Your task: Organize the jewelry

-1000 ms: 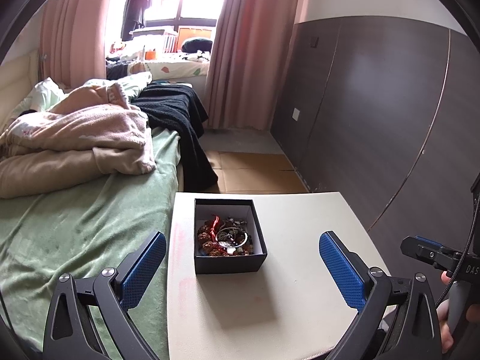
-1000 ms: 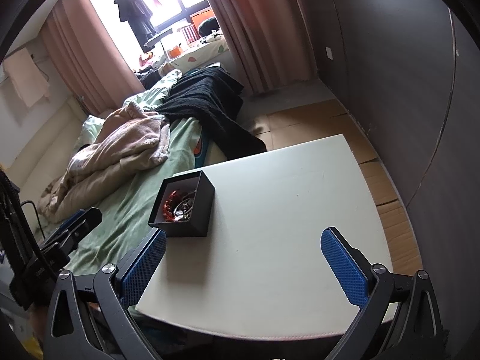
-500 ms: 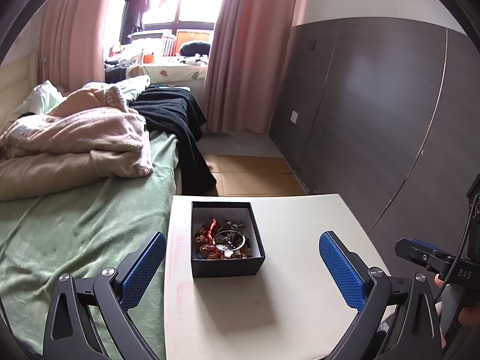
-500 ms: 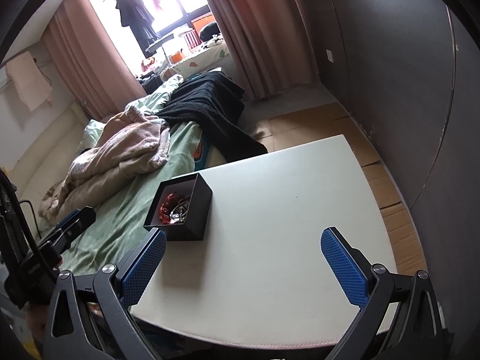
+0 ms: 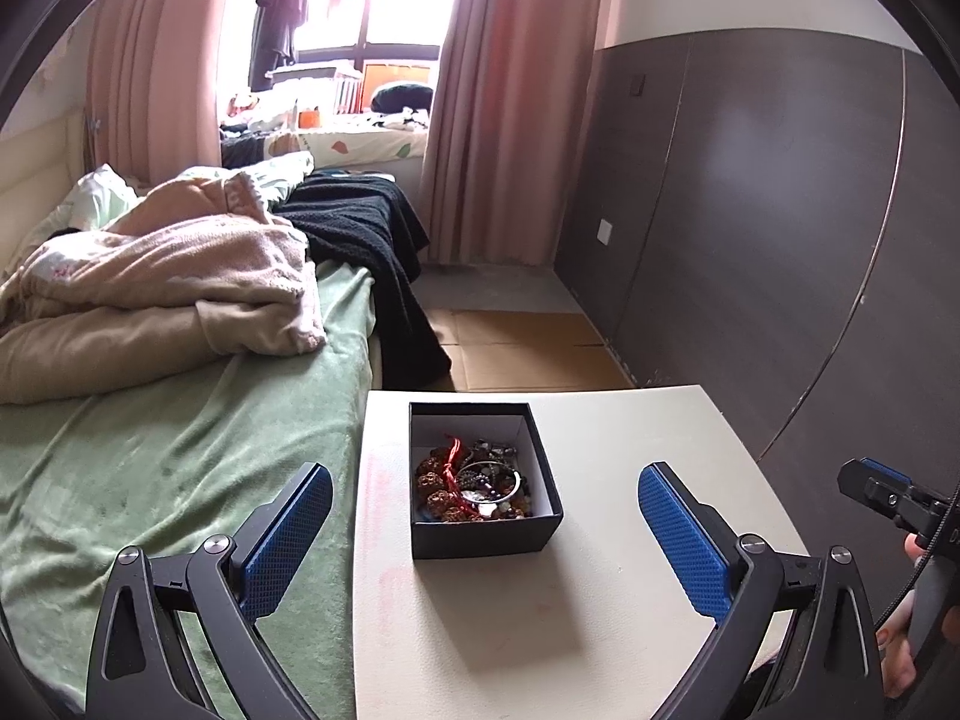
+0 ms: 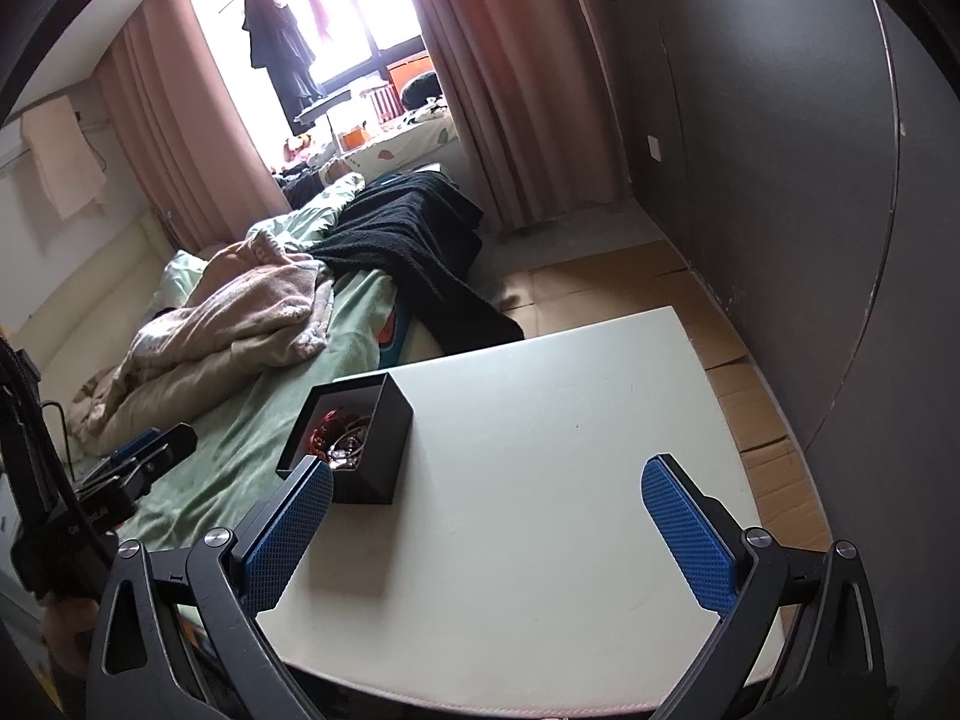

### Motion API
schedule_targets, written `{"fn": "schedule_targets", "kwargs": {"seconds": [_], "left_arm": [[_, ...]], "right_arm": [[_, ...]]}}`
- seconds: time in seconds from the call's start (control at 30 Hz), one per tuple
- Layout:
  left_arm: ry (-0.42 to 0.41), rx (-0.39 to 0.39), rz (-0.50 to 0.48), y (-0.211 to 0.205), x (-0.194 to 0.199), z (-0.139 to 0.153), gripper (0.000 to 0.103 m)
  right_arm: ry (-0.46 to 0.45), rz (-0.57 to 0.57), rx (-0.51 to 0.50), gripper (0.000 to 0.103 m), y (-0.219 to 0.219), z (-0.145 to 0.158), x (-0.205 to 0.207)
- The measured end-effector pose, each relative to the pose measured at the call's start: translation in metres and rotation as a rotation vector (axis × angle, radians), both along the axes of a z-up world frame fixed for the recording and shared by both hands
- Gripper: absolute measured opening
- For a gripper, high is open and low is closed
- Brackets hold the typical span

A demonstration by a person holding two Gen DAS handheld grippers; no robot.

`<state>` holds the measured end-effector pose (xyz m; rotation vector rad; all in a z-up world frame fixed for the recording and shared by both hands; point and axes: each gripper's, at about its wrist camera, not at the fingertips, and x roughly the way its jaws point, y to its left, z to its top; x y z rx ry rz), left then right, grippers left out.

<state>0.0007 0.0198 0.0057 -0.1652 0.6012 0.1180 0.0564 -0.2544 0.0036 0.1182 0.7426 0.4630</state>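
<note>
Left gripper (image 5: 483,531): jaws spread wide, nothing held, hovering over near part of white table (image 5: 630,618). Right gripper (image 6: 486,525): likewise released, empty, above table's near edge. Open black box (image 5: 483,477) on table toward its left edge, framed between left gripper's blue pads (image 5: 285,537), not touched. Inside box: tangled jewelry (image 5: 471,483) — brown beads, red cord, silver ring-shaped piece. Left of table: bed with green sheet (image 5: 150,468). Farther back: crumpled pink blanket (image 5: 162,276), black knit throw (image 5: 360,228). Farthest: pink curtains (image 5: 510,108), bright window.
</note>
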Motion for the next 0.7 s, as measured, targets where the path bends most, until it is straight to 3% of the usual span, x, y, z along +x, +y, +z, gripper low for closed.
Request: {"fn": "schedule_targets", "kwargs": {"seconds": [0.47, 0.7], "left_arm": [[-0.006, 0.015, -0.018, -0.007, -0.004, 0.006, 0.102], [0.006, 0.028, -0.001, -0.002, -0.005, 0.004, 0.102]], "right_arm": [[-0.064, -0.051, 0.008, 0.103, -0.028, 0.009, -0.004], [-0.048, -0.047, -0.006, 0.103, -0.026, 0.003, -0.002]]}}
